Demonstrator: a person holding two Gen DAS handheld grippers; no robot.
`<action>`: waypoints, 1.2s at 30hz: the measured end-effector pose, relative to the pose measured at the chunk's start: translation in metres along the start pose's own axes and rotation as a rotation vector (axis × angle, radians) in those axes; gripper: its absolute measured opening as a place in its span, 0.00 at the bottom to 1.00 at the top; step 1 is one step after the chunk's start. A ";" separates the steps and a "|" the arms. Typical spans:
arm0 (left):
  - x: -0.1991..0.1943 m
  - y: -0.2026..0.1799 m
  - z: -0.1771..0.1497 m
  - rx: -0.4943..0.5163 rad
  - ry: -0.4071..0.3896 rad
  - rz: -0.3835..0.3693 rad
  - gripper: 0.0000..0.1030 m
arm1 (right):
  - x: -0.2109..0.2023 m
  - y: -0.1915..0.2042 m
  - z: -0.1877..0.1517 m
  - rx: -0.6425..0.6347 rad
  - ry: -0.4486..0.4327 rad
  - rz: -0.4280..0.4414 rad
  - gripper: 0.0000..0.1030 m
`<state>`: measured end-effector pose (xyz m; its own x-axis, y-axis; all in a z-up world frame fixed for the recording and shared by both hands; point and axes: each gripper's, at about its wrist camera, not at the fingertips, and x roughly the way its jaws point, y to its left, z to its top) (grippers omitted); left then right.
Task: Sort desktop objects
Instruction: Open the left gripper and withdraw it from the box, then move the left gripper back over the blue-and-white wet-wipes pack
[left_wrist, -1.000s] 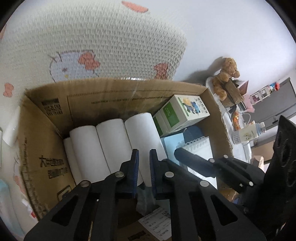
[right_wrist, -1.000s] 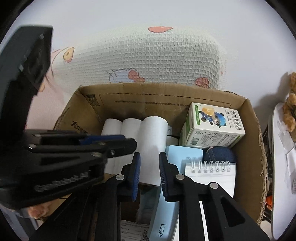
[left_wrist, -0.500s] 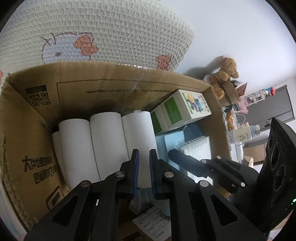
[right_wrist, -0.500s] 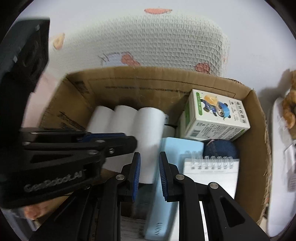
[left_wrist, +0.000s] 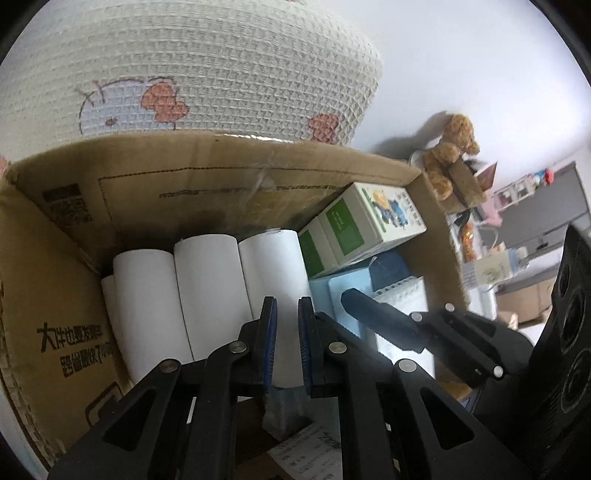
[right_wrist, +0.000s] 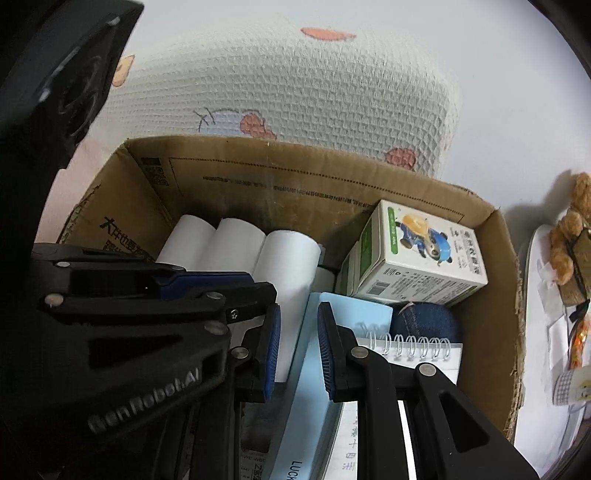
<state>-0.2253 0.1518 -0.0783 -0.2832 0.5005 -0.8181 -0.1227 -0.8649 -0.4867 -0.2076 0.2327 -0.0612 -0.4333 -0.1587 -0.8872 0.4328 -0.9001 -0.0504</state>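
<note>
Nearest the lens, the left gripper (left_wrist: 287, 343) hangs over the open cardboard box (left_wrist: 221, 192), its jaws drawn close with a narrow gap and nothing pinched between them. The right gripper (right_wrist: 297, 350), at about 3 o'clock of the left, is likewise pressed to its narrowest and empty; it points steeply down above the pale blue case (right_wrist: 314, 398).

Farther in, at 11 o'clock of the left gripper, three white paper rolls (left_wrist: 207, 288) lie side by side against the back wall. At 1 o'clock of the right gripper lie a spiral notebook (right_wrist: 421, 350), a dark blue denim item (right_wrist: 424, 319) and, beyond, a green-and-white carton (right_wrist: 417, 254) leaning on the corner. Behind the box rises a waffle-weave cushion (left_wrist: 221, 74); a teddy bear (left_wrist: 448, 147) sits at far right.

Risks, as judged: the two grippers crowd one small opening and may knock together; narrowed jaws descending could push a roll or tip the carton rather than seize anything.

A grey object directly below the left fingers is unidentifiable. The box floor, the case's lower end and a printed slip are cut off, and the roll ends hidden.
</note>
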 end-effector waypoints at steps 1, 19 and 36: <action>-0.005 0.001 0.000 0.000 -0.021 0.004 0.12 | -0.005 0.000 -0.001 -0.002 -0.014 0.012 0.17; -0.116 -0.005 -0.029 0.206 -0.365 0.104 0.44 | -0.044 0.030 0.010 0.060 0.048 0.062 0.17; -0.193 0.060 -0.098 0.284 -0.559 0.270 0.47 | -0.085 0.111 0.018 -0.097 0.031 0.053 0.17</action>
<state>-0.0848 0.0069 0.0203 -0.7782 0.2369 -0.5816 -0.2017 -0.9713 -0.1258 -0.1369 0.1386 0.0168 -0.3840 -0.1910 -0.9034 0.5296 -0.8470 -0.0460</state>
